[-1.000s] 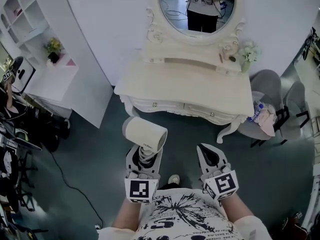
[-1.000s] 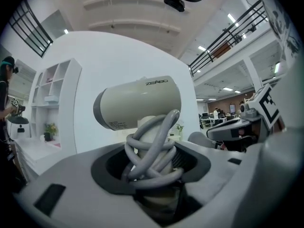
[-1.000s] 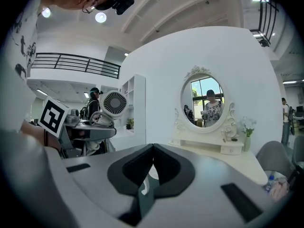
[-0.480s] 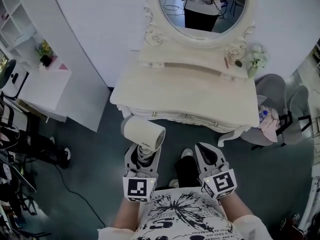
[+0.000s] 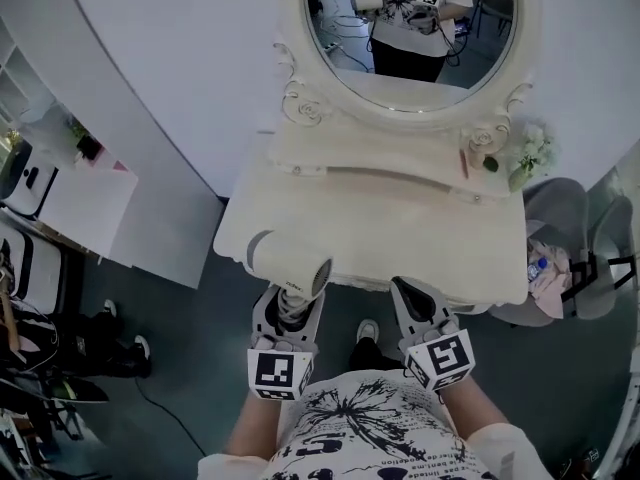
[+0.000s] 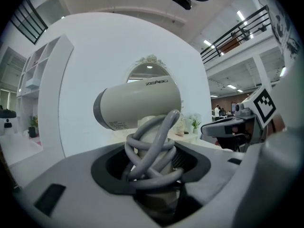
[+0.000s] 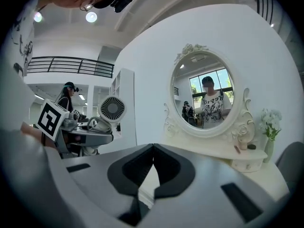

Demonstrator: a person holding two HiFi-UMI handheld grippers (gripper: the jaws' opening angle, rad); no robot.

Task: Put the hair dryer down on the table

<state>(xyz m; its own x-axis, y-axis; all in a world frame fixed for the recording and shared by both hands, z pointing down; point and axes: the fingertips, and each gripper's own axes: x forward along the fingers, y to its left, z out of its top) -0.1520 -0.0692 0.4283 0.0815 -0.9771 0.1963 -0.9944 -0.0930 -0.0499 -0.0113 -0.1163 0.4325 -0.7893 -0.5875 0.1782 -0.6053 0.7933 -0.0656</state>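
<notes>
A cream hair dryer [image 5: 288,263] with its grey cord wound round the handle stands upright in my left gripper [image 5: 287,311], which is shut on the handle. The dryer's barrel hangs over the front left edge of the cream dressing table [image 5: 420,233], above the top. In the left gripper view the dryer [image 6: 137,103] fills the middle and the coiled cord sits between the jaws of the left gripper [image 6: 154,167]. My right gripper [image 5: 420,308] is at the table's front edge, shut with nothing in it. In the right gripper view the right gripper's [image 7: 153,148] jaw tips meet, and the dryer's [image 7: 112,109] rear grille shows at left.
An oval mirror [image 5: 415,18] stands at the back of the table above a small shelf [image 5: 400,163] with a flower pot [image 5: 530,156] and small items. Grey chairs [image 5: 575,223] are at the right, a white cabinet [image 5: 65,188] at the left.
The person has stepped up to the table. Both grippers and the dryer have gone from over the floor to the table's front edge. Neither grip has changed.
</notes>
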